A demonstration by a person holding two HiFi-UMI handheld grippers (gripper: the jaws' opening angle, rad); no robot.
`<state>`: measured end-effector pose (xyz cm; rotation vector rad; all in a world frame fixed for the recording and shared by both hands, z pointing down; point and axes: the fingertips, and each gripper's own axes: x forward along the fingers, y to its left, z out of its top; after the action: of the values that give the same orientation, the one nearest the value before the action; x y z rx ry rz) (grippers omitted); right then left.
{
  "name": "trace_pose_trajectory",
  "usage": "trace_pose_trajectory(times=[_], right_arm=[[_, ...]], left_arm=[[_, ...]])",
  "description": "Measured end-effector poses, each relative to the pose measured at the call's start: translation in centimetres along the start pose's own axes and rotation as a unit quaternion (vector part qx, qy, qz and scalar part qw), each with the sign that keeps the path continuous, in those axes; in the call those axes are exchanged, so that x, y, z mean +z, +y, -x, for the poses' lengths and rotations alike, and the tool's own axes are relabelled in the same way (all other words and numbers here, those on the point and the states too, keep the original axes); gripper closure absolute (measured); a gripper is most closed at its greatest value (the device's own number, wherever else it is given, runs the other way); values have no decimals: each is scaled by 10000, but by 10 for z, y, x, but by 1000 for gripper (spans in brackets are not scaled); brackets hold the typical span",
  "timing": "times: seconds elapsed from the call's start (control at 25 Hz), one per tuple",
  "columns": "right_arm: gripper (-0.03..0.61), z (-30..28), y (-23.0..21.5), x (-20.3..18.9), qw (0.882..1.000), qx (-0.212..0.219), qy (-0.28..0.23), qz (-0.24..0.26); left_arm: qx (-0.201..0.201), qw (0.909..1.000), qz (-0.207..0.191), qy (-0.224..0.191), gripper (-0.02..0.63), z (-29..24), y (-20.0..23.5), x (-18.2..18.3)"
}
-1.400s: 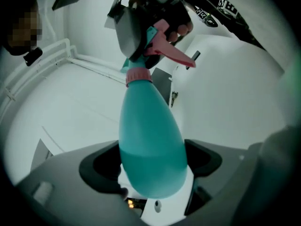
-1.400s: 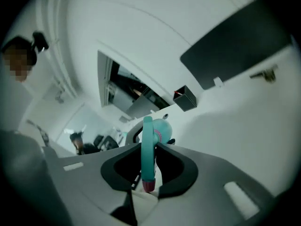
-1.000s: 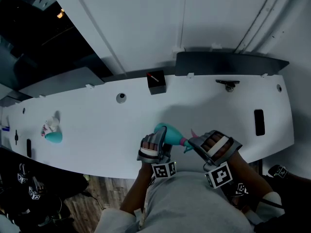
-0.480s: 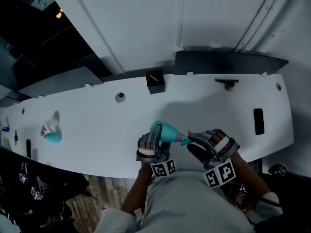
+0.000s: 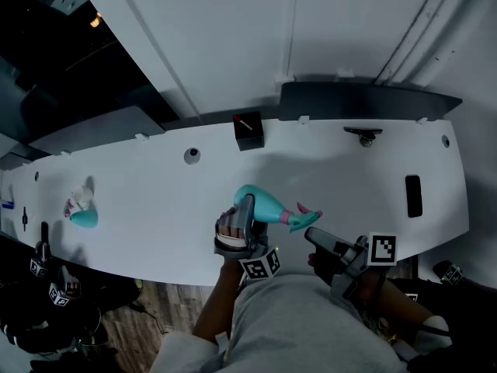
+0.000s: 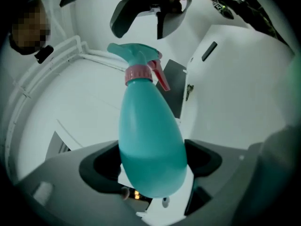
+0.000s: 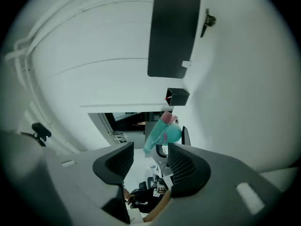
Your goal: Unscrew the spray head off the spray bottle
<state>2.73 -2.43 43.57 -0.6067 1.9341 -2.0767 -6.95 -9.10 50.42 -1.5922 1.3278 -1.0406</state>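
A teal spray bottle is held up over the white table, lying nearly level, with my left gripper shut on its body. In the left gripper view the bottle fills the space between the jaws, and its teal spray head sits on a pink collar with a pink trigger. My right gripper stands apart from the spray head. Its jaws have just been opening and nothing is between them. In the right gripper view the bottle lies beyond that gripper.
A small black box and a dark panel sit at the table's far side. A second teal bottle lies far left, and a flat black item lies at the right. The table's near edge runs just under my hands.
My right gripper has let go of the spray head, opened, and drawn back toward the person and to the right. The left gripper has raised the bottle slightly.
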Motion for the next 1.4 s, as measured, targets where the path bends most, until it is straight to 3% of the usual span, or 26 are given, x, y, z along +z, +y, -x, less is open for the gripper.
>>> trace_pose_trajectory(times=[0.16,0.24,0.36,0.4,0.44,0.48,0.52,0.6,0.64,0.68,0.72,0.76,0.8,0.92,1.08,1.2,1.4], right_arm=[[363,-12,-19,8,9970,-261,-406,-601],[444,-15,-23,11,9976,-390,-410,-411],[465,-23,-20,8,9955,-567,31,754],[469,-25,-19,5,9865,-689,282,1461],[472,-26,-19,3,9656,-871,573,2381],[479,-27,-19,1,9281,-1097,867,3451],[486,-27,-18,-1,8741,-1331,1125,4535],[489,-27,-16,-6,7410,-1681,1487,6329],[489,-28,-16,-10,6784,-1765,1611,6947],[489,-28,-16,-13,6273,-1801,1707,7382],[489,-28,-17,-16,5905,-1810,1775,7662],[489,-29,-17,-18,5675,-1805,1818,7825],[489,-28,-18,-18,5555,-1789,1840,7909],[490,-26,-17,-19,5408,-1679,1860,8029],[491,-23,-14,-24,5121,-1462,1923,8243],[491,-18,-8,-26,5164,-1267,1883,8257],[491,-5,-1,-18,5322,-1129,1749,8206]], left_arm=[[108,9990,-373,-205,204,4,2,12],[5,9987,-472,-168,204,7,-4,10],[-191,9986,-477,-81,204,8,-12,4],[-244,9986,-464,-70,204,9,-13,3],[-301,9986,-440,-63,204,10,-15,2],[-362,9985,-411,-60,204,10,-17,2],[-420,9984,-378,-57,204,11,-19,2],[-520,9982,-296,-26,204,12,-24,3],[-559,9981,-254,2,204,12,-26,2],[-591,9980,-218,29,204,12,-27,2],[-612,9979,-193,47,204,11,-28,2],[-625,9979,-178,54,204,11,-28,2],[-633,9978,-163,51,204,11,-28,2],[-672,9977,-103,44,204,12,-29,3],[-731,9972,129,62,204,13,-32,5],[-769,9958,391,297,204,12,-30,-6],[-740,9956,391,411,204,11,-23,-21]])
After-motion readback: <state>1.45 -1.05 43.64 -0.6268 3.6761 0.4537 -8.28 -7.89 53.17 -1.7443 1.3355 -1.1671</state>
